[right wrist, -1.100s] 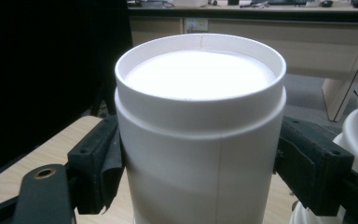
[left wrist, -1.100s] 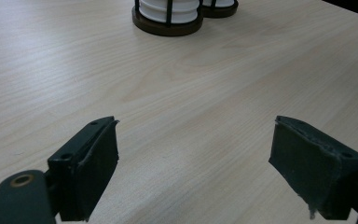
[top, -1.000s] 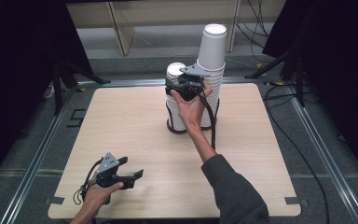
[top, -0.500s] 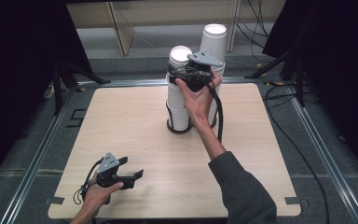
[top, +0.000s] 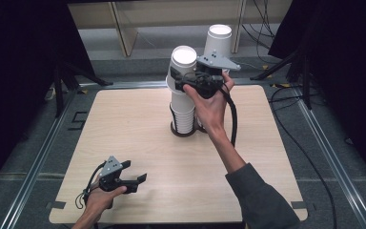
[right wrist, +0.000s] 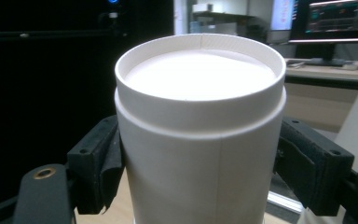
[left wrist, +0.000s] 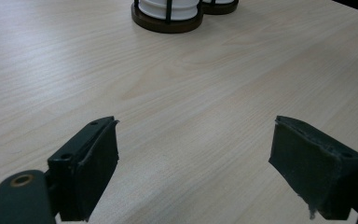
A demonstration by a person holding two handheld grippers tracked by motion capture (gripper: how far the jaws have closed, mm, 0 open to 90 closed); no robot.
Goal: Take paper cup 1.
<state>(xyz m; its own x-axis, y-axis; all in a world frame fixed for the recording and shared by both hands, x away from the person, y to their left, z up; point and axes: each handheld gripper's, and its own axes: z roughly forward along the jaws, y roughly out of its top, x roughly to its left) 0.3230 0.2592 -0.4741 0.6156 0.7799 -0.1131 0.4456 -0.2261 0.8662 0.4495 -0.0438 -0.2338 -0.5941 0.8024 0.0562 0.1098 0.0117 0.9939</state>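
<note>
An upside-down white paper cup (top: pixel 184 56) hangs above the left stack of cups (top: pixel 183 112), with my right gripper (top: pixel 181 81) shut on its wall. In the right gripper view the cup (right wrist: pixel 200 121) sits between both pads, base rim up. A taller stack of cups (top: pixel 218 40) stands just behind my right hand. Each stack stands in a dark ringed holder (top: pixel 183 131) on the wooden table (top: pixel 124 124). My left gripper (top: pixel 140 179) rests near the table's front left corner, open, with bare wood between its jaws (left wrist: pixel 193 154).
The holder bases (left wrist: pixel 167 22) show at the top of the left gripper view. A cable (top: pixel 232 119) trails from my right gripper down along the forearm. Metal rails (top: pixel 38 167) border the table, and dark stands and cables lie beyond it.
My right gripper has risen with the top cup, lifting it off the left stack. The left gripper has stayed where it was.
</note>
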